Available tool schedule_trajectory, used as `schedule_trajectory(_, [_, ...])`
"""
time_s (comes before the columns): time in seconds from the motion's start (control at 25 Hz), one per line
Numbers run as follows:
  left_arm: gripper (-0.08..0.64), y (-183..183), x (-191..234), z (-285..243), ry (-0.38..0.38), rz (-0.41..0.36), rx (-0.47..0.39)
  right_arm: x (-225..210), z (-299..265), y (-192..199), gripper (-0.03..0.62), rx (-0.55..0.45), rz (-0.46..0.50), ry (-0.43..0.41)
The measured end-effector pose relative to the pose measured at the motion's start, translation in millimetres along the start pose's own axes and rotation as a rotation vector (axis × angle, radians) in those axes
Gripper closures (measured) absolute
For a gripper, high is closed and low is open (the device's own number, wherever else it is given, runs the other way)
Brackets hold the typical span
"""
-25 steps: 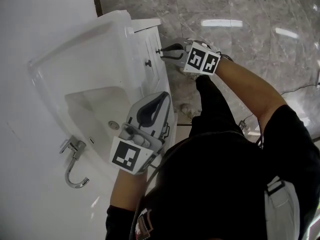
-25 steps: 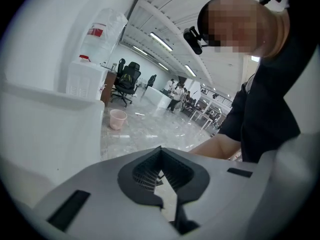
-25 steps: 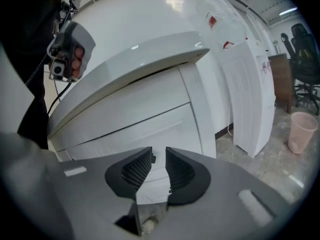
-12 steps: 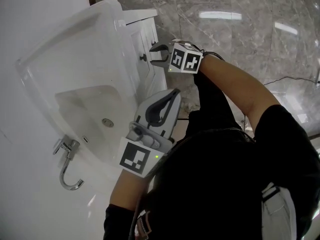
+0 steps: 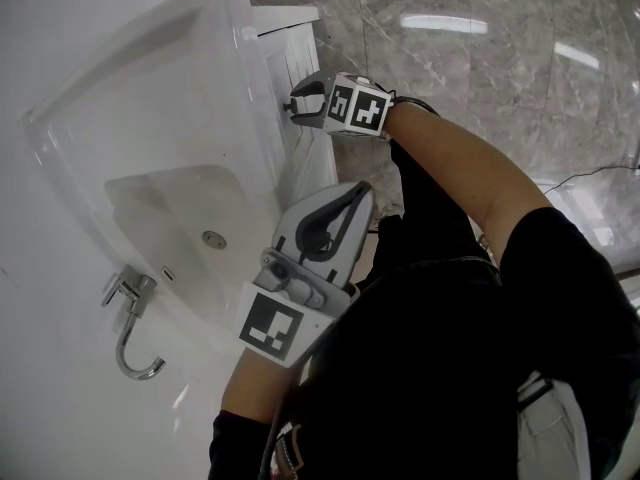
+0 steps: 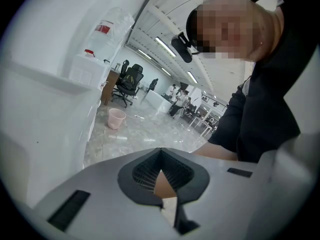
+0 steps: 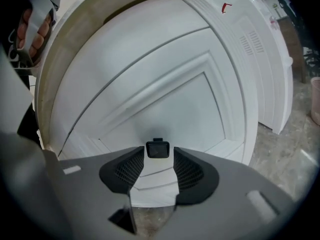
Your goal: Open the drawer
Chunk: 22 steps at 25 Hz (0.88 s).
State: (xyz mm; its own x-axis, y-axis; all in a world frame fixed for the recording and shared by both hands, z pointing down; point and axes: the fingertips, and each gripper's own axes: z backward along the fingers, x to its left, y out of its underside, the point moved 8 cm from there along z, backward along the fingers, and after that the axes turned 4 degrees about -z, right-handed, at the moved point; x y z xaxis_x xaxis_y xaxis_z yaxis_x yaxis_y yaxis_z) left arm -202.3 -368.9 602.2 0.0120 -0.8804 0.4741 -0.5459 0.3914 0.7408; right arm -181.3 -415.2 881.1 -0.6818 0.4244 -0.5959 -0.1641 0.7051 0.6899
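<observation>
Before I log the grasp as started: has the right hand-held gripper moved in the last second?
Yes. The right hand-held gripper closed in on the white cabinet front; its jaws have just been opening and flank the dark knob.

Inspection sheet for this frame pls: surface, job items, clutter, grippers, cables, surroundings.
surface: white vanity basin, faucet at its back rim.
job's things: drawer front looks closed; black knob on it.
clutter: nothing seen.
grippers: right hand-held gripper at the drawer front, jaws have just been opening, black knob between them, not pinched. Left hand-held gripper shut, empty, held beside the basin's front edge.
cables: one thin cable on the floor, at the right of the head view.
surroundings: grey marble floor; pink bin and office chairs farther off.
</observation>
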Motion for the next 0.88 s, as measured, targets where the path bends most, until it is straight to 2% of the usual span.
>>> schedule_trajectory(0.48, [0.560,3.4,-1.7,1.3,0.001,-0.001,0.004,-3.9,-7.3,1.0,0.451,-0.028,-0.060,-0.006])
schedule_trajectory(0.88, [0.560,3.0,-1.6,0.7,0.017,0.003,0.009,-3.8,-6.0,1.5,0.456,-0.030,-0.049,-0.014])
